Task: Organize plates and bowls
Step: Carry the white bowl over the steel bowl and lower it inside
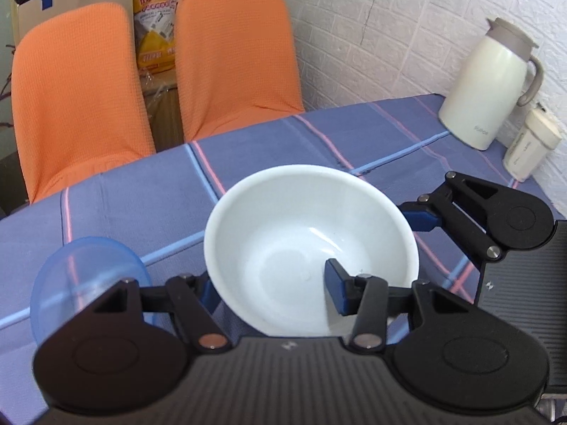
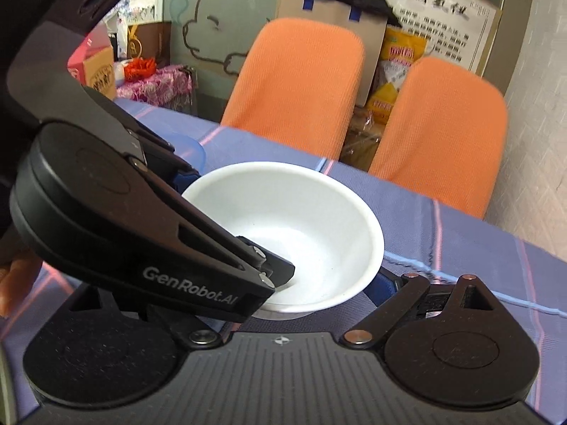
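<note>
A white bowl [image 1: 301, 248] stands on the blue checked tablecloth [image 1: 283, 141], right in front of both grippers. My left gripper [image 1: 273, 292] is open and straddles the bowl's near wall: one blue pad sits inside the bowl and the other outside on the left. In the right wrist view that gripper [image 2: 234, 223] reaches across into the white bowl [image 2: 319, 219]. My right gripper [image 2: 280, 290] is spread wide. Its right finger [image 2: 386, 287] is just outside the rim, and its left finger is hidden behind the left gripper. A translucent blue bowl [image 1: 88, 283] sits to the left.
A white thermos jug [image 1: 485, 81] and a small white container [image 1: 531, 145] stand at the table's far right, by the brick wall. Two orange chairs [image 1: 74, 99] [image 1: 234, 53] stand beyond the far edge. A hand [image 2: 14, 283] shows at the left.
</note>
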A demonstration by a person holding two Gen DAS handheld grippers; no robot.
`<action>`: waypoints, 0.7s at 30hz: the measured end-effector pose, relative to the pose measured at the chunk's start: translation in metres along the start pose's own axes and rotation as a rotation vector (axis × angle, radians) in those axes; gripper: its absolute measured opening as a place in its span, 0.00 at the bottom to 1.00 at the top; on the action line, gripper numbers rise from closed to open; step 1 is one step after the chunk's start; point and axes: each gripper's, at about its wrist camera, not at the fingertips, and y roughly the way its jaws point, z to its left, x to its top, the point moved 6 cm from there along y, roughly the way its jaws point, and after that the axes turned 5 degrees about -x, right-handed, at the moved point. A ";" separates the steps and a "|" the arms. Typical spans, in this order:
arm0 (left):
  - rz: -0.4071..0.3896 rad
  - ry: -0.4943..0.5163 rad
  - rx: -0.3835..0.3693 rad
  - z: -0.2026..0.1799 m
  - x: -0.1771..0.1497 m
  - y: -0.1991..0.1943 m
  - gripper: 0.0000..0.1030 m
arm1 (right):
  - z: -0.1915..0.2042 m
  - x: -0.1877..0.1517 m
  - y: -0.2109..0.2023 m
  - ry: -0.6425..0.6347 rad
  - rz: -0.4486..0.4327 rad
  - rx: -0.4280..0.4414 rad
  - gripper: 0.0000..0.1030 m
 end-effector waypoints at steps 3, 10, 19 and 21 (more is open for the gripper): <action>-0.032 0.014 -0.012 -0.021 -0.006 -0.022 0.46 | 0.004 -0.003 -0.029 -0.003 -0.035 -0.020 0.80; -0.083 0.059 -0.057 -0.095 -0.039 -0.077 0.47 | 0.011 -0.032 -0.115 0.015 -0.089 -0.074 0.80; -0.040 0.095 -0.092 -0.168 -0.112 -0.095 0.51 | 0.029 -0.096 -0.181 0.020 -0.031 -0.098 0.80; -0.015 0.090 -0.093 -0.174 -0.128 -0.090 0.51 | 0.032 -0.108 -0.183 0.028 -0.013 -0.091 0.80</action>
